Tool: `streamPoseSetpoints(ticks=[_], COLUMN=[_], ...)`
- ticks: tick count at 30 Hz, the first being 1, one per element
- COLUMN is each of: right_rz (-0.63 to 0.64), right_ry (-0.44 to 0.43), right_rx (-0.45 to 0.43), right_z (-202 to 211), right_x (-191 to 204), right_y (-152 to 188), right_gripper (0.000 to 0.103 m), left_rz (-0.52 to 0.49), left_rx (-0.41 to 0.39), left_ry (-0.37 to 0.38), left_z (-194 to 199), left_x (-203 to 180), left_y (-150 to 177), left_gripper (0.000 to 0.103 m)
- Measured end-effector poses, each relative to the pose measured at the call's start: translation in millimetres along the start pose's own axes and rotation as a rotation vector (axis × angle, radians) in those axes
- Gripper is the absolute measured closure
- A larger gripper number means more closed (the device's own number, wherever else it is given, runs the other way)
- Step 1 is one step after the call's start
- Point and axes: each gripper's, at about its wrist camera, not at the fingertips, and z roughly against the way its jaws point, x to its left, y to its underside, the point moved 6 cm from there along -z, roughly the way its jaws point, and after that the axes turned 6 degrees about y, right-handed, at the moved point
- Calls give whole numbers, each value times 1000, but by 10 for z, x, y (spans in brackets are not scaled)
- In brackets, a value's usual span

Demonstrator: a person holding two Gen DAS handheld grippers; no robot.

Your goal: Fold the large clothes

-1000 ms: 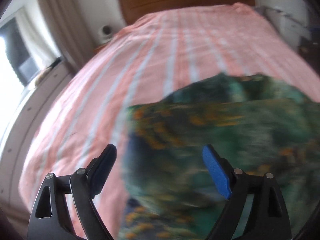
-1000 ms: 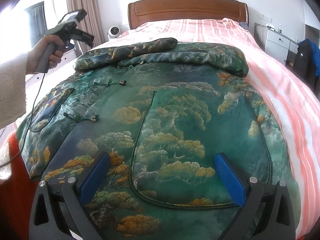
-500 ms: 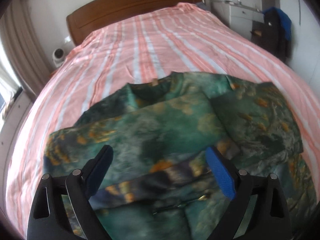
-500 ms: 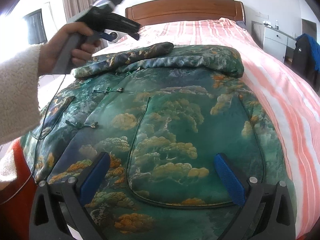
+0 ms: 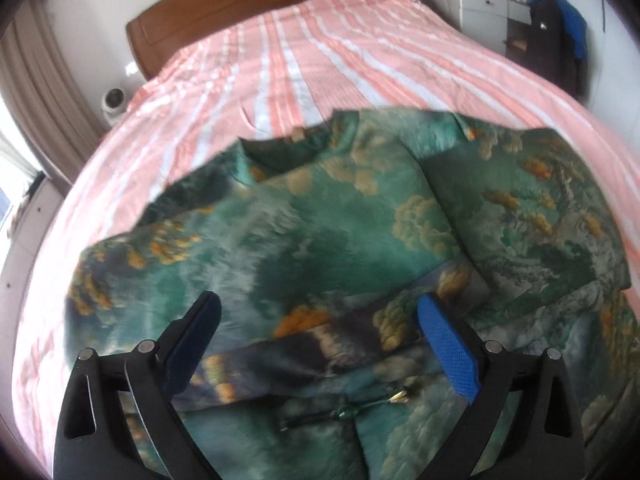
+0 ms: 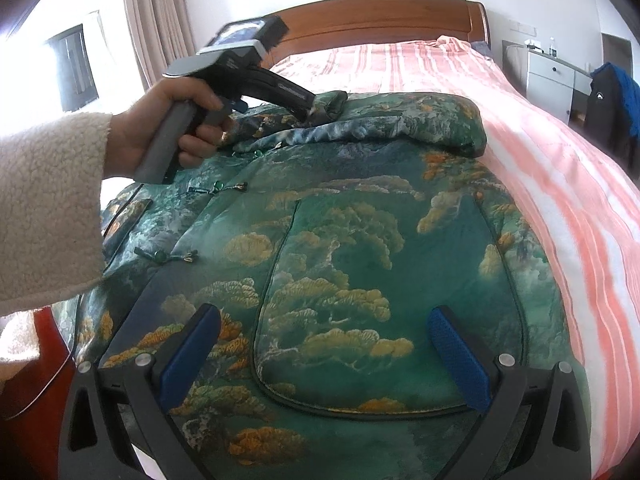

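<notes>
Striped bed point(image 6: 560, 184), jacket point(image 6: 360, 260) lengthwise (collar headboardward)

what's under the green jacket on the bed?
The green jacket lies on a pink-striped bedspread, visible past its collar and right edge. Whatever sits directly beneath the fabric is covered. Sleeves are folded across its upper part.

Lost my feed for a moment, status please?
Left gripper open over folded sleeve. Right gripper open above green jacket. Nothing in the way.

Pale lettering on the left gripper point(image 6: 310, 110) arm is too blurred to read.
</notes>
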Motion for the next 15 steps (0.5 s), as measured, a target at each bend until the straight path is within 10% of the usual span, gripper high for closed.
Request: streamPoseSetpoints(ticks=[9, 15], right_rz=[5, 18], right_ry=[4, 8], right_rx=[-13, -25], right_z=[19, 49], right_x=[6, 24], right_y=[-11, -15], right_gripper=[1, 1], left_rz=[-13, -106], left_rx=[-78, -144], left_ry=[-42, -216], left_z=[486, 875], left_x=[262, 609], left_y=[92, 144], left_gripper=[4, 4])
